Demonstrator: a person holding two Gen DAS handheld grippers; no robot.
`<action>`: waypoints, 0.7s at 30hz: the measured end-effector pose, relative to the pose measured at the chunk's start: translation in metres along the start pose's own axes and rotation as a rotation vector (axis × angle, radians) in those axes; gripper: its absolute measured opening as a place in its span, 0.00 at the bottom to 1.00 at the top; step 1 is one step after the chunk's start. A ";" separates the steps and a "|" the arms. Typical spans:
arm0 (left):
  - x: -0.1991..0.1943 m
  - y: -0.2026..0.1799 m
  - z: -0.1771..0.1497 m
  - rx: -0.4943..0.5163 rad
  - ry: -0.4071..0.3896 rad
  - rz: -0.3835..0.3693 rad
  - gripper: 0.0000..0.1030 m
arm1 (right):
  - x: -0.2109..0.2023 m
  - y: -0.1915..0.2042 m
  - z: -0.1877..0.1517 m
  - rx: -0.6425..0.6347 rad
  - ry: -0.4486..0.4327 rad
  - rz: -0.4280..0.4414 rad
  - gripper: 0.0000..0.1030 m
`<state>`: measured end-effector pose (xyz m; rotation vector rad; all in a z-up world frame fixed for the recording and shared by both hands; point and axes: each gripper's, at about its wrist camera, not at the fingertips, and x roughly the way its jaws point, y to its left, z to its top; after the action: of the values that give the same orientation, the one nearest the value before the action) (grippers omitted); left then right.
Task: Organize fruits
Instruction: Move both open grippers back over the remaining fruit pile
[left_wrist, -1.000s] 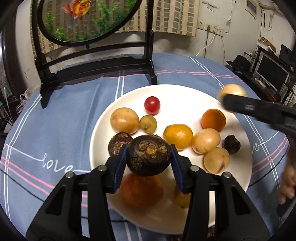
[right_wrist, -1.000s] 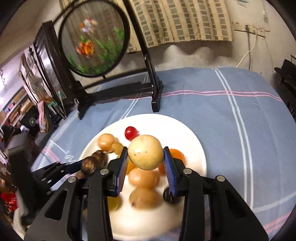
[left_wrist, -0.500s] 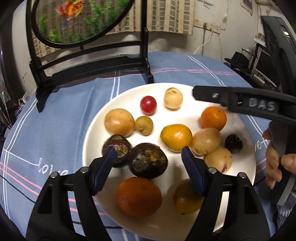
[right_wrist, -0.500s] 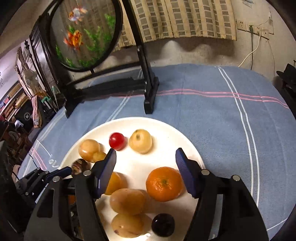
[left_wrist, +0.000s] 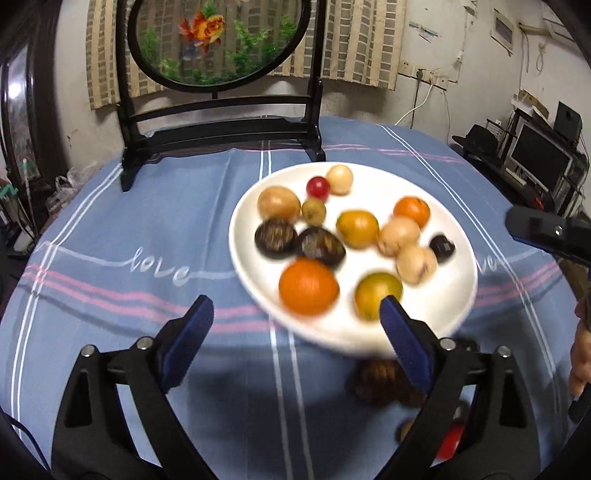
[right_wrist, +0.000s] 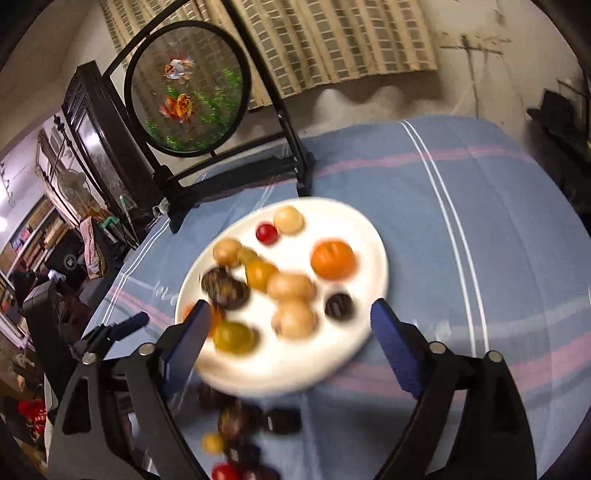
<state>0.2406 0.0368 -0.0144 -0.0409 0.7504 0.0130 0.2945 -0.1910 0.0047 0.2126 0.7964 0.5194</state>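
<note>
Left wrist view: the left gripper (left_wrist: 295, 325) is opening wide, empty, over the tablecloth (left_wrist: 147, 221) beside the plate (left_wrist: 443, 314) of fruits (left_wrist: 308, 286). Right gripper (right_wrist: 290, 330) is likewise opening, empty, above the plate.

Both wrist cameras look obliquely down from close range, sharing the white plate (left_wrist: 458, 295) and the fish screen (right_wrist: 186, 88).

Dim indoor light; fisheye bending at the edges; the plate (left_wrist: 458, 306) and fruits smeared by motion blur.
</note>
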 end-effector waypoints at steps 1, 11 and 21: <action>-0.008 -0.005 -0.010 0.026 -0.006 0.011 0.92 | -0.008 -0.006 -0.013 0.020 -0.004 0.013 0.86; -0.011 -0.019 -0.031 0.088 0.007 0.036 0.94 | -0.028 -0.039 -0.045 0.133 0.011 0.036 0.87; 0.010 -0.030 -0.036 0.113 0.077 -0.016 0.94 | -0.030 -0.032 -0.044 0.119 0.025 0.057 0.87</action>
<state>0.2245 0.0055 -0.0465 0.0606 0.8262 -0.0469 0.2564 -0.2343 -0.0189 0.3402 0.8484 0.5297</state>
